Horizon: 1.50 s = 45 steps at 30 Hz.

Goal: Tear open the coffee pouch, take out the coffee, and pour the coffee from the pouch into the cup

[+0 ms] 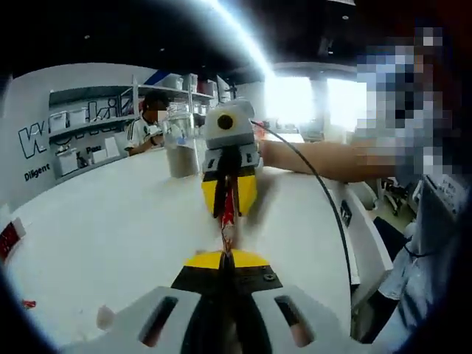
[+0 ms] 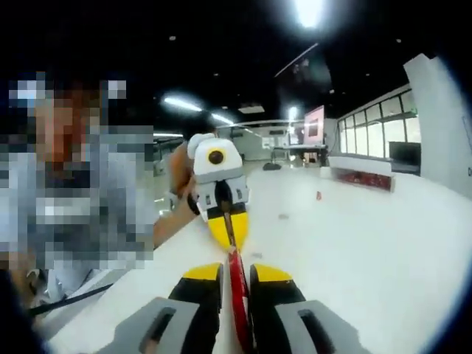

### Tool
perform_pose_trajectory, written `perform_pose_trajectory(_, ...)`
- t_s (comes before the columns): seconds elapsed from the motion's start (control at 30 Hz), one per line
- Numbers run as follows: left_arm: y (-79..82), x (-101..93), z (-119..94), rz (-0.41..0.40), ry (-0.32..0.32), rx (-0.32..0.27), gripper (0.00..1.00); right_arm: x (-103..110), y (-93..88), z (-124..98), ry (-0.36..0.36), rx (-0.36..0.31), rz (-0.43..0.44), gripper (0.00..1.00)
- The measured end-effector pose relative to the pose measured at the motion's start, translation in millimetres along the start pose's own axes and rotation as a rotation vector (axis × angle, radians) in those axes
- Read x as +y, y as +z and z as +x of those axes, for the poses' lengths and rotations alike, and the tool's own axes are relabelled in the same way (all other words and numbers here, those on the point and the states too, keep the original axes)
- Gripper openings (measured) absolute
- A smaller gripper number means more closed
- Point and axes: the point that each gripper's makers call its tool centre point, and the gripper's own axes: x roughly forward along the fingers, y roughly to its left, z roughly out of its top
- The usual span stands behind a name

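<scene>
Red coffee pouch [image 2: 237, 289] edge-on — thin, pinched both ends.

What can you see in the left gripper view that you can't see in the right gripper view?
The left gripper view has a cup at the table's far side, shelves on the wall, and a person behind the table. The right gripper view has big windows and a long ceiling light. Both have the white table, and both grippers clamped on the red coffee pouch: left gripper and right gripper, facing each other.
</scene>
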Motion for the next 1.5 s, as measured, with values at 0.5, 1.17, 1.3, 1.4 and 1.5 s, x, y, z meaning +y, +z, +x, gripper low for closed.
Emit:
perform_pose_trajectory(0.5,-0.7,0.3,2.9,0.044,0.009,0.005,0.09,-1.9,-6.2,3.7,-0.016,0.036,-0.034,0.15)
perform_pose_trajectory(1.17,-0.4,6.0,2.9,0.049,0.042,-0.003,0.16,11.4,-8.0,12.0,-0.032,0.068,-0.417,0.12)
perform_pose_trajectory(1.3,-0.8,6.5,2.8,0.038,0.041,0.000,0.15,15.4,-6.2,13.0,-0.027,0.062,-0.476,0.12)
perform_pose_trajectory(1.4,-1.0,4.3,2.7,0.040,0.028,0.003,0.11,14.7,-6.7,14.1,-0.026,0.068,-0.488,0.12)
perform_pose_trajectory(1.5,-1.1,3.8,2.6,0.040,0.025,0.004,0.10,14.6,-3.9,14.6,-0.028,0.052,-0.448,0.12)
